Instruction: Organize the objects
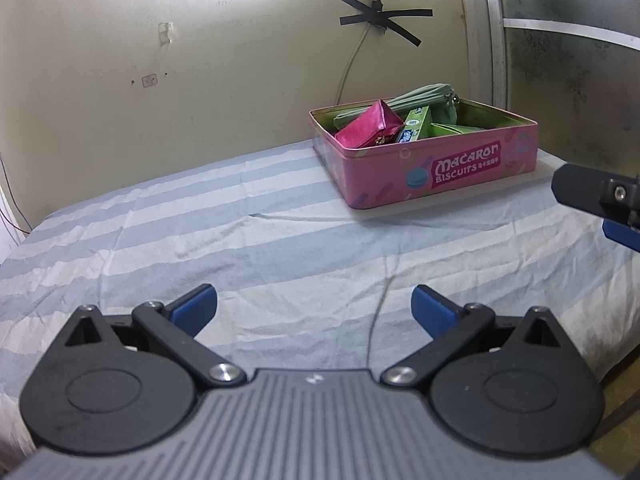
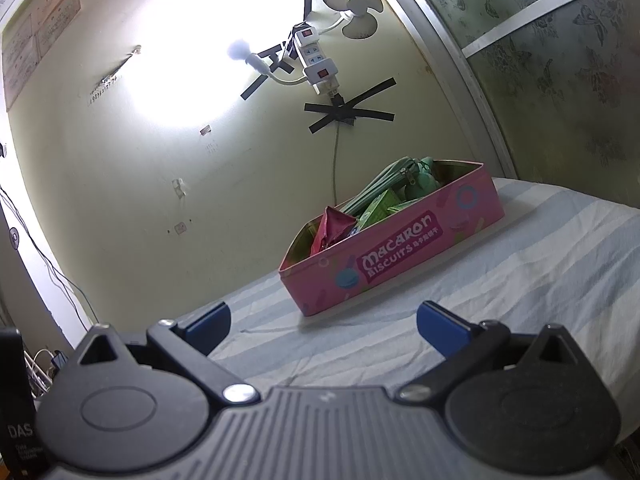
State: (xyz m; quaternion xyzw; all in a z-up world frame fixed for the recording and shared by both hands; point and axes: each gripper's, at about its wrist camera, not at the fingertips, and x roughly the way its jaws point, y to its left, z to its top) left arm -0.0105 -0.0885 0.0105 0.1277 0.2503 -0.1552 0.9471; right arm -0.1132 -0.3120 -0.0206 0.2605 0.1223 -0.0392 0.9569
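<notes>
A pink tin (image 1: 424, 160) of pouches sits far right on the striped bed (image 1: 240, 240), against the yellowish wall (image 1: 200, 80). Both the left claw (image 1: 315, 306) and right claw (image 2: 323, 322) gape apart, holding nothing.

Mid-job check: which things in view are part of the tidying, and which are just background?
Part of the job:
- pink biscuit tin
- magenta pouch in the tin
- green zip pouch in the tin
- green boxes in the tin
- left gripper, open
- right gripper, open

Background:
- striped sheet
- power strip
- small fan
- black tape
</notes>
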